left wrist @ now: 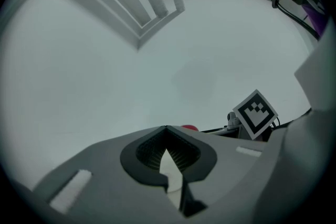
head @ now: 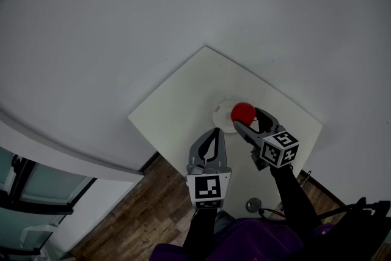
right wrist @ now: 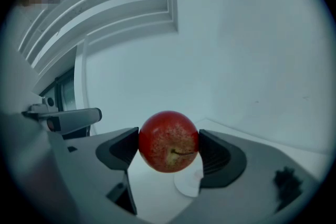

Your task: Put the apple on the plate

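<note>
Apple [right wrist: 168,141]: red with yellow speckling, stalk end facing the right gripper's camera; clamped between the two jaws, raised off the table, over the near right part of the plate in the head view
Right gripper [head: 246,118]: grasping the apple, one dark pad pressed to each side of the fruit
Plate [head: 221,118]: small, white, round; lies on the table, seen under and behind the apple in the right gripper view; nothing resting on it
Left gripper [head: 213,131]: clenched, jaw tips meeting, nothing between them; held just beside the plate's near left edge, apart from the apple
Table [head: 183,101]: white, square top, set into a corner of white walls
Floor [head: 153,205]: dark wood boards beside the table
Marker cube [head: 280,148]: on the right gripper, behind its jaws
</note>
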